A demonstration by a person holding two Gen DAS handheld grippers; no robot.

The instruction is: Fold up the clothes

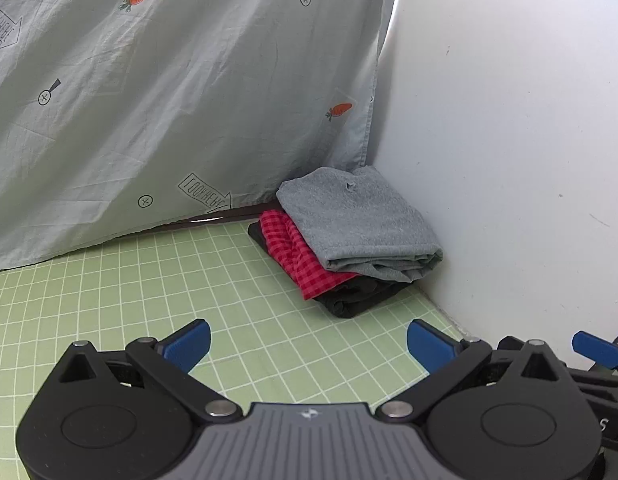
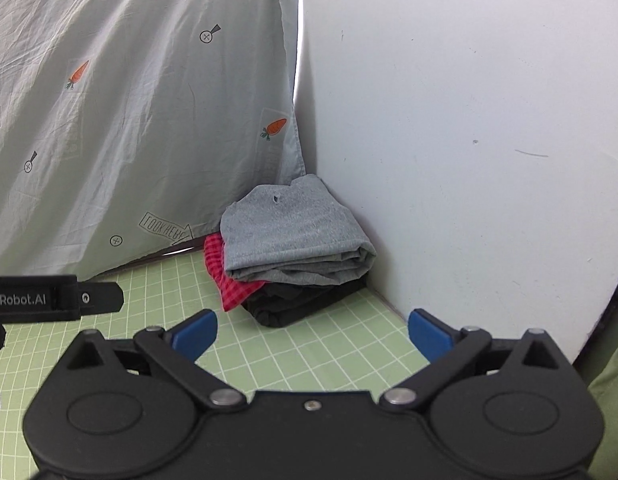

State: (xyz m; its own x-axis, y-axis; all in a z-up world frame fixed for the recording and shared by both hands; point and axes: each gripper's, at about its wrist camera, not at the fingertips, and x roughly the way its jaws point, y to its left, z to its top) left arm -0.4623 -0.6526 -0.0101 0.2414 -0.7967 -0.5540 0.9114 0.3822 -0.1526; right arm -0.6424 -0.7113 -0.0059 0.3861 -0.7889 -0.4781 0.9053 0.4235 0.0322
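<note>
Both hand-held grippers wide, empty — folded stack (image 1: 361, 236) against wall (image 1: 509, 140), curtain (image 1: 169, 100) beside.

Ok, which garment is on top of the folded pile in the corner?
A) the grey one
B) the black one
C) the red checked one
A: the grey garment lies on top, over the red checked one, with the black one at the bottom.

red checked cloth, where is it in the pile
The red checked cloth sits in the middle of the stack in the far corner by the white wall, under the grey garment and over the black one, poking out left.
</note>
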